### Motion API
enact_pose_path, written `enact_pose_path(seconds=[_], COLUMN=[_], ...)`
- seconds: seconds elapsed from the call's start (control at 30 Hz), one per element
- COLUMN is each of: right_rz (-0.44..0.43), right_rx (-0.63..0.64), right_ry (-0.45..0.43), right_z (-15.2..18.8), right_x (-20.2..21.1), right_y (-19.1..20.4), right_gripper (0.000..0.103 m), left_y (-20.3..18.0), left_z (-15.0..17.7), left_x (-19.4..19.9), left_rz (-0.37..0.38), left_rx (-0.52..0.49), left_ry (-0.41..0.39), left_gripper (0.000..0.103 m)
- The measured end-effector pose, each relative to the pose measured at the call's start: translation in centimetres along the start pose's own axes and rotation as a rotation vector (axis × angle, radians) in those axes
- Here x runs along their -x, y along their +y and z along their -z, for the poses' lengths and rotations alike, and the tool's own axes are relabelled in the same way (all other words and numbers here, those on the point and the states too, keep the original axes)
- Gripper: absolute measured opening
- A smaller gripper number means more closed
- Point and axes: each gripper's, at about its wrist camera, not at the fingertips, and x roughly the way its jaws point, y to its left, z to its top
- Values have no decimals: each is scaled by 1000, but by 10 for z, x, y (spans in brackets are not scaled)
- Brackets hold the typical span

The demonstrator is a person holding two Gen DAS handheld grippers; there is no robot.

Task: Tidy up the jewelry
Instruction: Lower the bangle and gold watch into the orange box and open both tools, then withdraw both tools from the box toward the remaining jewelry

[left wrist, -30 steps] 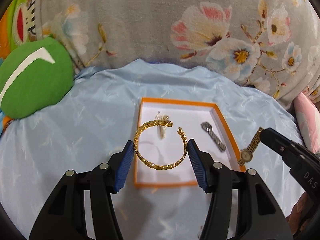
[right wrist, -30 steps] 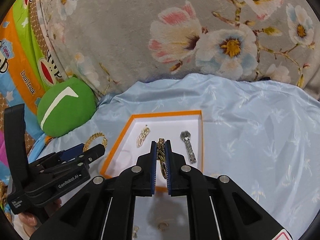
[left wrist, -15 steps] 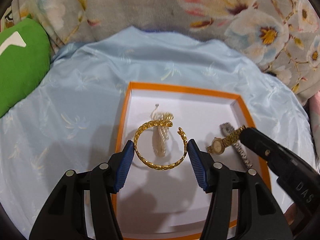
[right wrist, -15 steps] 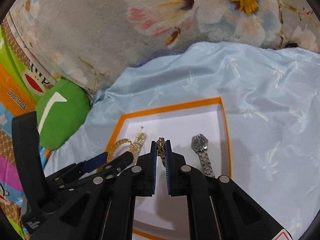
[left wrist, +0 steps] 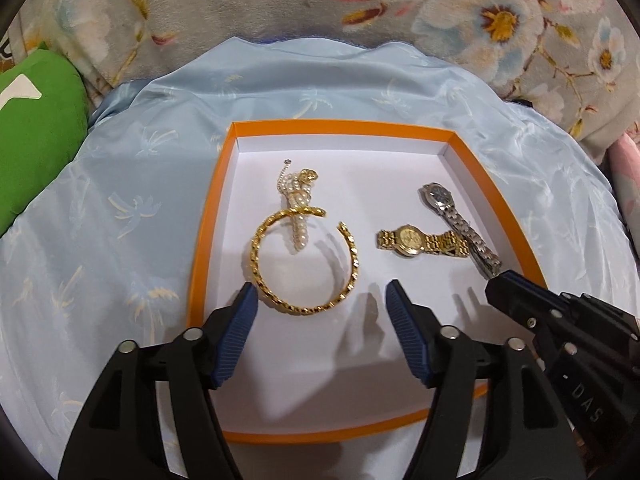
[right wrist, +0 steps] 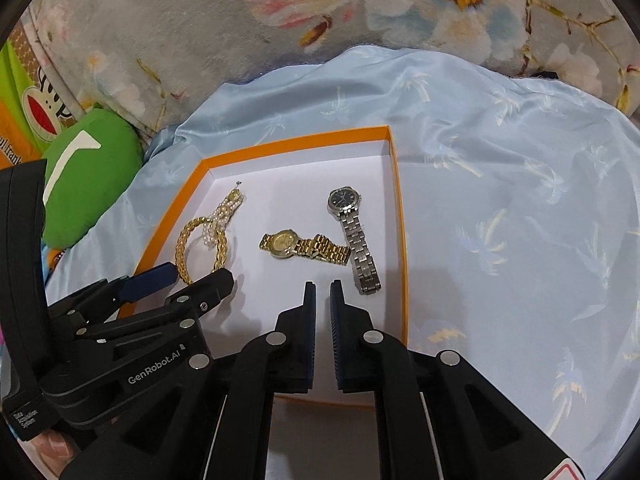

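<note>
Four pieces in orange-rimmed box (left wrist: pixel 208 216). Left gripper (left wrist: pixel 320 304) spread wide, holding nothing; gold bangle (left wrist: pixel 304 264) flat just beyond its tips, left pad near the rim, opening facing far-right, far end overlapping pearl bracelet (left wrist: pixel 298 208). Right gripper (right wrist: pixel 323 292) narrowed to a slit, empty. Gold watch (right wrist: pixel 304 247) lying crosswise just beyond it, band end touching silver watch (right wrist: pixel 354 236), running near-far.

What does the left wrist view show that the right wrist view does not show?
Only the left wrist view shows the pink cushion edge. Only the right wrist view shows the cartoon-print fabric. Both show the orange tray, gold bangle, pearl piece, gold watch, silver watch, green cushion, left gripper and right gripper.
</note>
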Motion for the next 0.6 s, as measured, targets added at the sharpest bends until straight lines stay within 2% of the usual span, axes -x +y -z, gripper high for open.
enact_pose_path(seconds=[0.03, 0.07, 0.1, 0.23, 0.3, 0.33, 0.4, 0.6], right_rz=[4, 3, -6, -16, -19, -22, -21, 18], right_rx=[6, 6, 1, -10, -14, -18, -19, 13], right_ry=[-4, -8, -13, -47, -63, -72, -87, -95], right_z=[2, 4, 7, 11, 14, 17, 27, 70], right_x=[3, 6, 11, 33, 46, 52, 66, 94], right_y=[0, 0, -1, -6, -9, -11, -13, -9], right_gripper=[9, 10, 10, 10, 13, 19, 25, 27], left_y=[-3, -5, -7, -3, 6, 11, 24, 60], left_z=[2, 4, 6, 13, 17, 20, 26, 68], left_x=[2, 5, 9, 35, 49, 57, 71, 112], left_rz=[-7, -17, -14, -5, 2, 3, 4, -6], left_rx=[-11, -21, -29, -26, 8, 30, 71, 188], left_ry=[-10, -25, -42, -124, -157, -170, -183, -198], left_gripper=[78, 87, 89, 90, 90, 90, 90, 90])
